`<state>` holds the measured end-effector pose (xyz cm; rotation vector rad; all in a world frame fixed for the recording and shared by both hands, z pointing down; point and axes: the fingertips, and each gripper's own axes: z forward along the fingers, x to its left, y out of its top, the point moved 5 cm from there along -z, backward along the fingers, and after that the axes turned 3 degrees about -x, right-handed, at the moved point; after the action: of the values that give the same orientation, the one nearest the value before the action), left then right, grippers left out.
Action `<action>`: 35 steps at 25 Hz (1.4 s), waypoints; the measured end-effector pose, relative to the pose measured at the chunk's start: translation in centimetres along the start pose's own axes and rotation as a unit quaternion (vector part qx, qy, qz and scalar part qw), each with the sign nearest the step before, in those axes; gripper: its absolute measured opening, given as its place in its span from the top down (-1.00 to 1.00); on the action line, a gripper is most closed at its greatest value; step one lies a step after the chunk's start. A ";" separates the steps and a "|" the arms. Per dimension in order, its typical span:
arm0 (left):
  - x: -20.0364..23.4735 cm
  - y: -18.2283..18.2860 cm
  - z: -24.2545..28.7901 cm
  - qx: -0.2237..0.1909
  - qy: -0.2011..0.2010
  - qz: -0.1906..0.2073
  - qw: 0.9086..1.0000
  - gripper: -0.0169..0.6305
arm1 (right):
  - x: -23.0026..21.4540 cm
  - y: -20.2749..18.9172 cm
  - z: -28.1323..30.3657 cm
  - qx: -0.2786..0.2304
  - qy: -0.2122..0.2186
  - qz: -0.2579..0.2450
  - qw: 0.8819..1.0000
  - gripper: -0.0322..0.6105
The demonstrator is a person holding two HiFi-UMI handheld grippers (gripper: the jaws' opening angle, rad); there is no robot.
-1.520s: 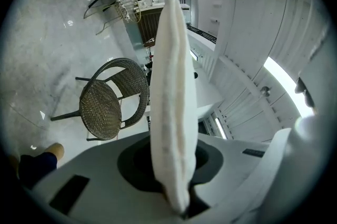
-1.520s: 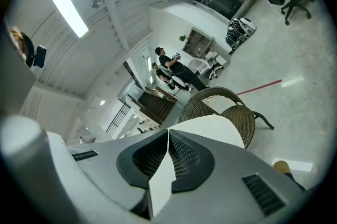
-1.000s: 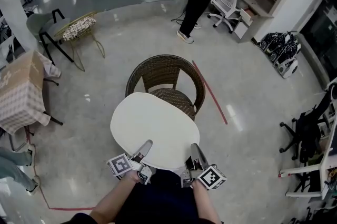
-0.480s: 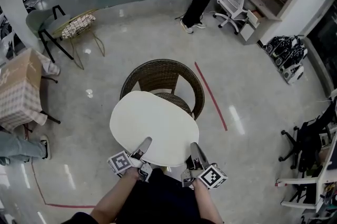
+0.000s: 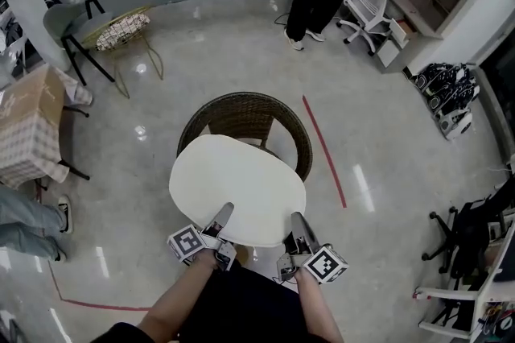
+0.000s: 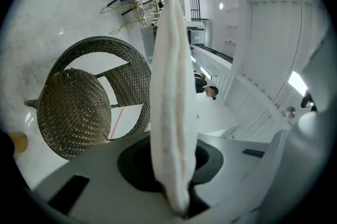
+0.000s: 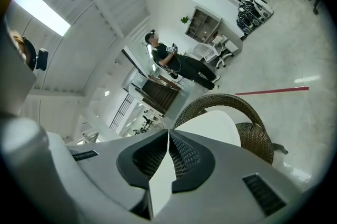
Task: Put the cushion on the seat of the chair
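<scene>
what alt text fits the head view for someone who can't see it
Seen from above, a white oval cushion, clamped at its near edge by the left tongs and right tongs, is held over a dark wicker chair. Pale glossy floor with a red tape line surrounds them.

- Your head camera looks steeply down onto the chair (image 5: 241, 112)
- Each gripper camera sits close behind its jaws, facing that same chair
</scene>
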<state>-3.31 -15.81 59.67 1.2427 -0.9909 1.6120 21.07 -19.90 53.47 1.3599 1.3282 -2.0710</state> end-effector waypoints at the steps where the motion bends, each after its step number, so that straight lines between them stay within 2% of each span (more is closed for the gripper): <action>1: 0.0 0.0 0.3 -0.004 -0.003 -0.001 1.000 0.71 | -0.1 0.0 0.3 0.003 -0.001 0.000 1.000 0.93; 7: 0.4 0.4 1.5 -0.027 -0.013 -0.024 0.999 0.71 | -0.5 -0.4 1.8 0.016 0.001 0.008 1.000 0.93; 10: 1.0 0.6 2.2 -0.036 -0.005 -0.032 0.999 0.71 | -0.8 -0.4 2.7 0.016 0.011 0.015 1.000 0.93; 14: 1.7 0.9 3.0 -0.040 0.008 -0.042 0.998 0.71 | -1.2 -0.5 3.3 0.022 0.004 0.009 1.000 0.93; 21: 2.9 0.8 4.8 -0.050 0.008 -0.072 0.996 0.71 | -2.2 -0.1 3.8 0.034 -0.026 0.003 0.999 0.93; 26: 4.6 0.8 6.3 -0.047 0.004 -0.086 0.995 0.71 | -2.6 -0.8 4.7 0.033 -0.023 0.010 0.999 0.93; 29: 6.1 0.5 7.2 -0.044 0.026 -0.094 0.994 0.71 | -2.9 -1.0 5.0 0.032 -0.033 0.013 0.999 0.93; 35: 8.8 -0.2 9.5 -0.049 0.040 -0.099 0.993 0.71 | -4.4 -1.3 5.7 0.019 -0.026 0.029 0.999 0.93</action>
<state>-1.48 -23.23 70.15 1.1619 -0.8573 1.4311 19.31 -24.90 58.52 1.3351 1.2197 -2.0882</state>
